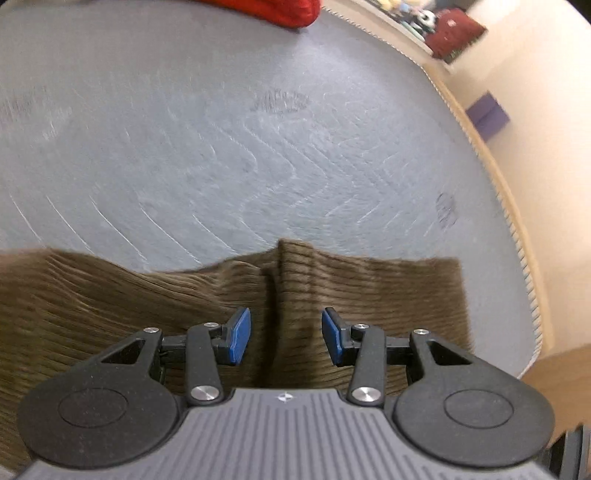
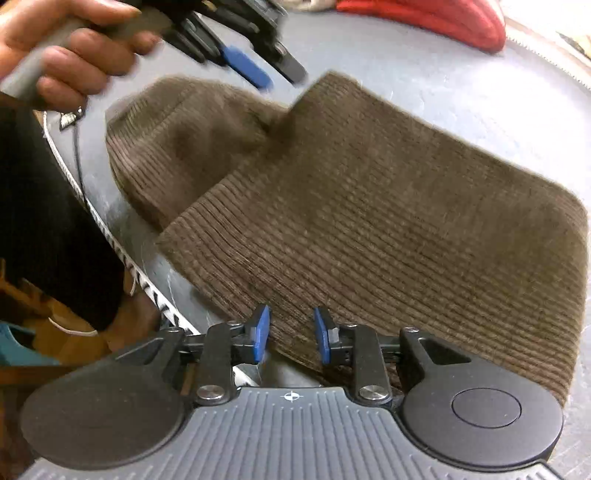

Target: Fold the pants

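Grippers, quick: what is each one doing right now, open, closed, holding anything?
Left gripper: open, fingers apart above the brown pants, holding nothing.
Right gripper: open, fingers astride the pants' near edge, not pressing.

Beyond the brown pants the grey mattress lies bare up to a red garment at its far edge.

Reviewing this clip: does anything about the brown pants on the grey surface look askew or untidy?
Yes. The brown pants are folded unevenly: the top layer lies at an angle, leaving a lower part sticking out on the left of the right wrist view. The left wrist view shows a raised crease.
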Available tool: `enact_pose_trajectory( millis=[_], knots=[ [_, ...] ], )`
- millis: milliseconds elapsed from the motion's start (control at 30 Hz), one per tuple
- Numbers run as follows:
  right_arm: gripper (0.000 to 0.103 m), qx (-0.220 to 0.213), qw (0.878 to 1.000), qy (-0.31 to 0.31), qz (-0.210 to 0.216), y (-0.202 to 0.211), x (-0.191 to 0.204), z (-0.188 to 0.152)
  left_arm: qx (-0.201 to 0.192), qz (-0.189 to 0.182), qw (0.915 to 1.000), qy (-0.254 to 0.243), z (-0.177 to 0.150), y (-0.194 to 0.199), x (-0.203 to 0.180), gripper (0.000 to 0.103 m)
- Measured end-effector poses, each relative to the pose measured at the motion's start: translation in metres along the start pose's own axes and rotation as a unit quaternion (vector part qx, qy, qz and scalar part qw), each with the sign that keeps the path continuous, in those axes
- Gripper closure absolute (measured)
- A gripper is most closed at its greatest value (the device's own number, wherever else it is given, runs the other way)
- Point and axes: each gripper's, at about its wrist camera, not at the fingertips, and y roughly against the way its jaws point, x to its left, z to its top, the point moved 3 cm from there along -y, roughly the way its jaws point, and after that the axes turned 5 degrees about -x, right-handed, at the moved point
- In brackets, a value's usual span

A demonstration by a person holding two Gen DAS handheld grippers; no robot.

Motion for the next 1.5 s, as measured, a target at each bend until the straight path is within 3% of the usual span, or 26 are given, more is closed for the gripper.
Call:
enact_pose_trajectory(
  millis=[133, 200, 333, 433, 467, 500, 633, 700, 767, 833, 867, 933, 1000, 1100, 1233, 1333, 1400, 1433, 1500],
  knots=[
    [0.074, -0.083, 0.995, -0.056, -0.008, 0.030, -0.019, 0.013, 0.029, -0.007, 0.9984, 0.048, 0.003, -0.029, 0.008, 0.056],
    [0.074, -0.105, 0.990, -0.086, -0.041, 0.039, -0.036, 0.014, 0.039, -0.006, 0.9977, 0.056, 0.002, -0.043, 0.010, 0.050],
    [0.071, -0.108, 0.973, -0.161, -0.124, 0.047, -0.080, 0.003, 0.034, 0.002, 0.9984, 0.046, 0.006, -0.059, 0.007, 0.042],
    [0.053, -0.097, 0.955, -0.216, -0.178, 0.054, -0.108, -0.015, 0.032, 0.009, 0.9986, 0.041, 0.007, -0.066, 0.006, 0.042],
    [0.049, -0.092, 0.949, -0.235, -0.189, 0.055, -0.115, -0.021, 0.031, 0.010, 0.9991, 0.028, 0.008, -0.065, 0.002, 0.066],
    [0.049, -0.088, 0.944, -0.250, -0.196, 0.056, -0.121, -0.025, 0.028, 0.002, 0.9996, 0.006, 0.010, -0.060, -0.003, 0.082],
    [0.048, -0.074, 0.929, -0.306, -0.195, 0.059, -0.137, -0.044, -0.036, -0.034, 0.9981, -0.038, 0.021, -0.015, -0.017, 0.086],
    [0.048, -0.067, 0.924, -0.324, -0.193, 0.058, -0.139, -0.049, -0.049, -0.013, 0.9983, -0.030, 0.022, -0.003, -0.005, 0.085],
    [0.044, -0.065, 0.921, -0.335, -0.187, 0.058, -0.139, -0.053, -0.036, 0.030, 0.9988, -0.009, 0.019, -0.008, 0.013, 0.081],
    [0.040, -0.062, 0.921, -0.342, -0.178, 0.056, -0.137, -0.055, -0.013, 0.058, 0.9983, -0.002, 0.018, -0.017, 0.021, 0.064],
    [0.040, -0.057, 0.921, -0.346, -0.172, 0.053, -0.137, -0.054, -0.025, 0.076, 0.9967, -0.014, 0.019, -0.014, 0.021, 0.052],
    [0.040, -0.042, 0.921, -0.353, -0.161, 0.049, -0.136, -0.057, -0.083, 0.129, 0.9872, -0.046, 0.024, 0.006, 0.015, 0.047],
    [0.040, -0.036, 0.918, -0.363, -0.156, 0.047, -0.135, -0.058, -0.097, 0.117, 0.9876, -0.039, 0.025, 0.018, 0.013, 0.047],
    [0.040, -0.037, 0.913, -0.376, -0.151, 0.046, -0.135, -0.057, -0.021, 0.044, 0.9988, 0.005, 0.008, 0.009, 0.019, 0.044],
    [0.036, -0.032, 0.900, -0.410, -0.146, 0.041, -0.142, -0.063, 0.107, 0.066, 0.9920, 0.000, -0.036, -0.027, 0.024, 0.044],
    [0.036, -0.033, 0.888, -0.437, -0.139, 0.043, -0.144, -0.068, 0.146, 0.049, 0.9881, -0.008, -0.056, -0.039, 0.024, 0.047],
    [0.036, -0.032, 0.885, -0.444, -0.139, 0.044, -0.143, -0.068, 0.150, 0.042, 0.9871, -0.036, -0.069, -0.039, 0.019, 0.067],
    [0.036, -0.031, 0.884, -0.446, -0.138, 0.044, -0.142, -0.068, 0.153, 0.034, 0.9862, -0.053, -0.074, -0.037, 0.015, 0.070],
    [0.036, -0.030, 0.883, -0.449, -0.133, 0.047, -0.141, -0.071, 0.147, 0.013, 0.9871, -0.064, -0.072, -0.027, 0.012, 0.086]
  ],
)
